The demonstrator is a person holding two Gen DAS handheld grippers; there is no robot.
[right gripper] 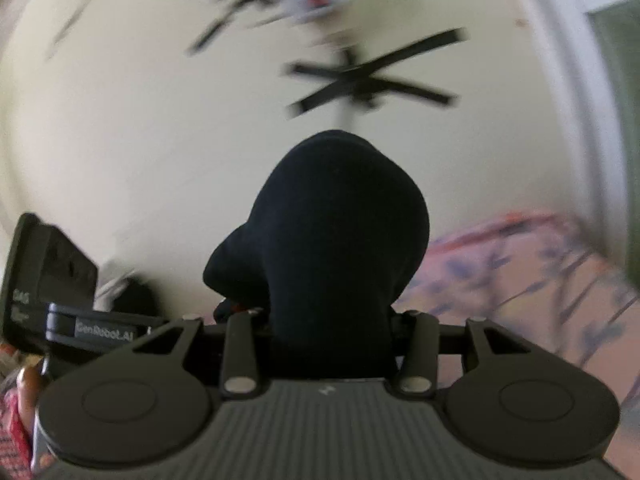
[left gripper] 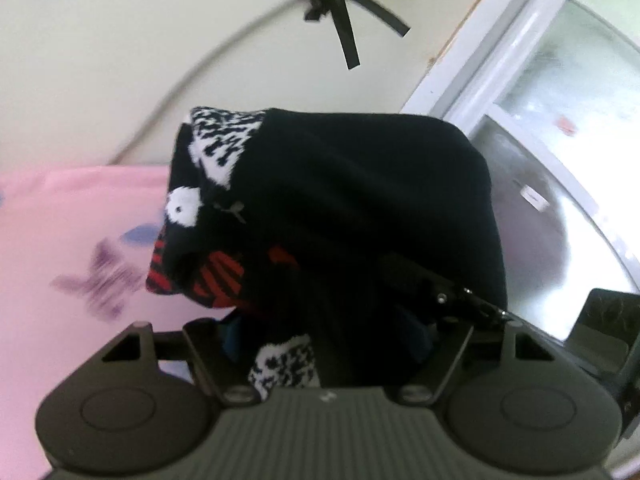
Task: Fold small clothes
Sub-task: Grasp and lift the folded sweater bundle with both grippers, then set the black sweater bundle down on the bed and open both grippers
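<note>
A dark navy garment (left gripper: 360,184) with white speckled patches and red stripes is bunched up between the jaws of my left gripper (left gripper: 320,280) and covers its fingers. In the right wrist view the same dark garment (right gripper: 340,208) bulges up out of my right gripper (right gripper: 332,280), whose jaws stand narrow around it. Both grippers hold the cloth off the cream table (left gripper: 100,60). The fingertips of both are hidden under fabric. The left gripper's body (right gripper: 52,288) shows close by at the left edge of the right wrist view.
A pink cloth with purple butterflies (left gripper: 80,240) lies on the table to the left, and a pink cloth (right gripper: 520,280) shows at the right of the right wrist view. Black tape crosses (left gripper: 340,12) and a grey cable (left gripper: 192,80) mark the tabletop. A white window frame (left gripper: 500,60) borders it.
</note>
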